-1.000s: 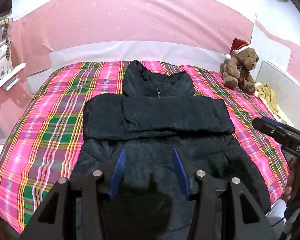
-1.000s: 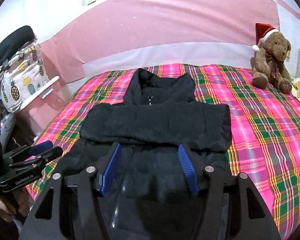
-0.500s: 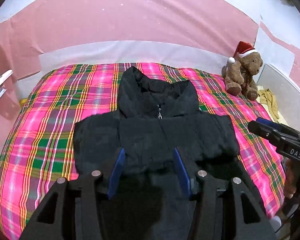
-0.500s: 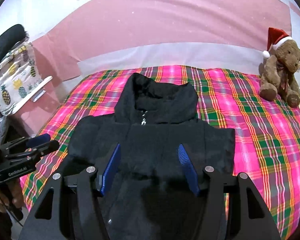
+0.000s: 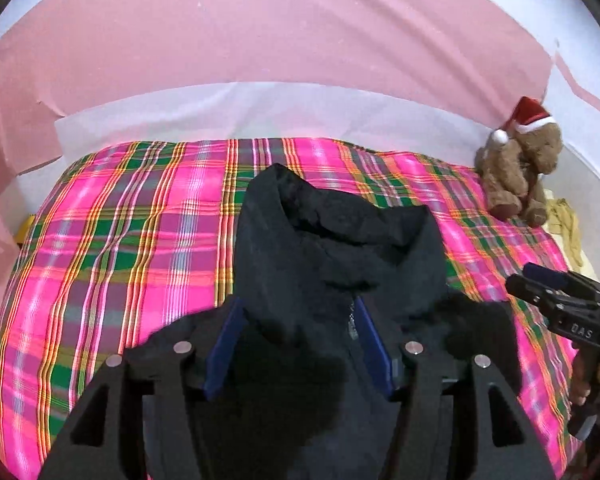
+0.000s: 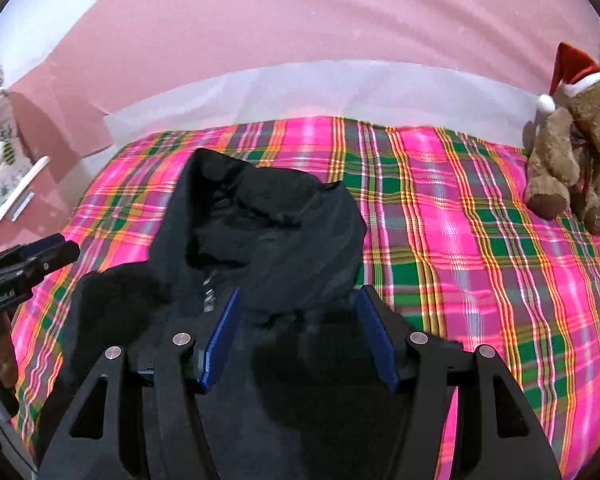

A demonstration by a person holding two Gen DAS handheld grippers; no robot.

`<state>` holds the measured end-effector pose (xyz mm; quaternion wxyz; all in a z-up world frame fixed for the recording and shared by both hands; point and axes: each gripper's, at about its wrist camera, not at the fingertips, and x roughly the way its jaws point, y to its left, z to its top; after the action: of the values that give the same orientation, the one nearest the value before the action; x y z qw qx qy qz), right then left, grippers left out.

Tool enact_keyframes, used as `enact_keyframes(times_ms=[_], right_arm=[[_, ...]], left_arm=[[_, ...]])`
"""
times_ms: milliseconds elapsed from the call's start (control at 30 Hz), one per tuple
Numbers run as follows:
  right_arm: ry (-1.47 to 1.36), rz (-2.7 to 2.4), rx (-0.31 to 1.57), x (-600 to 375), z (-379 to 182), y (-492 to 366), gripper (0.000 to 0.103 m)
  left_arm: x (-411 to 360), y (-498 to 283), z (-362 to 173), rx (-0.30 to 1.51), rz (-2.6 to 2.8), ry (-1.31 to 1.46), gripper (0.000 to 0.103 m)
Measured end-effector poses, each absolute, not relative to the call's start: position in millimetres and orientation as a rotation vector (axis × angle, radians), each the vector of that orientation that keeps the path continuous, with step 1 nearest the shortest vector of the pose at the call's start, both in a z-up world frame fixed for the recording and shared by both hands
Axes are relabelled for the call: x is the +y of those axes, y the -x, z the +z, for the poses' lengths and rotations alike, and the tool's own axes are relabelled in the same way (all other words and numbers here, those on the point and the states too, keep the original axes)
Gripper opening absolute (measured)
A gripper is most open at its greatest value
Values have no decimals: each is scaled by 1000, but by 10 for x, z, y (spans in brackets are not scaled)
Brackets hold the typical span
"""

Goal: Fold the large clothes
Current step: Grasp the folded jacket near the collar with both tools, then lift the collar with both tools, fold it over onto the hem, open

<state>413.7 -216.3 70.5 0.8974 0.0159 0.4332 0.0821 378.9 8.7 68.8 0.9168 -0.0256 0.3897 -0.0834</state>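
A large black jacket (image 5: pixel 336 264) lies on the bed (image 5: pixel 112 240), which is covered with a pink and green checked blanket. The jacket is spread near the middle of the blanket, with its hood (image 6: pixel 268 216) pointing to the far wall and its zipper (image 6: pixel 208 300) facing up. Black fabric lies in a band across the chest, just under the hood; I cannot tell whether it is the sleeves or the lower part of the jacket.

The left gripper (image 5: pixel 296 344) hangs over the chest of the jacket, pointing down at a slant. Its jaws are opening. Between the blue pads (image 5: pixel 224 344) there is only the jacket surface below, and the pads do not press on any cloth. It is released.

The right gripper (image 6: pixel 300 336) hangs over the jacket too, a little more to the right side of the hood. Its jaws stand apart and its blue pads (image 6: pixel 220 340) do not pinch the fabric, so it also holds nothing.

Each gripper shows at the edge of the other's view, held by a hand (image 5: pixel 592 384) of the person.

A brown teddy bear (image 6: pixel 572 152) with a red Santa hat sits at the far right corner of the bed, well apart from the jacket. Behind the bed the wall (image 5: pixel 260 40) is pink with a white band low down.
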Motion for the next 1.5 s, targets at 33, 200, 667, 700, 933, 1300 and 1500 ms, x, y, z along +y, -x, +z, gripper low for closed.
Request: enact_keyframes(times_ms=[33, 200, 667, 700, 933, 1300, 1500], right_arm=[[-35, 164, 906, -2177, 678, -4221, 60], [-10, 127, 953, -2210, 520, -4715, 60], [-70, 61, 1031, -2291, -61, -5615, 58], [-60, 57, 1043, -2281, -97, -5648, 42], [-32, 81, 1005, -2199, -8, -5512, 8], [-125, 156, 817, -2275, 702, -4542, 7], [-170, 198, 771, -2263, 812, -3915, 7]], left_arm=[[92, -3918, 647, 812, -164, 51, 61], [86, -4481, 402, 875, -139, 58, 61], [6, -5458, -138, 920, -32, 84, 61], [-5, -5487, -175, 917, -27, 77, 55], [33, -5469, -274, 908, -29, 86, 3], [386, -4556, 303, 769, -63, 185, 2], [603, -3948, 352, 741, -99, 252, 2]])
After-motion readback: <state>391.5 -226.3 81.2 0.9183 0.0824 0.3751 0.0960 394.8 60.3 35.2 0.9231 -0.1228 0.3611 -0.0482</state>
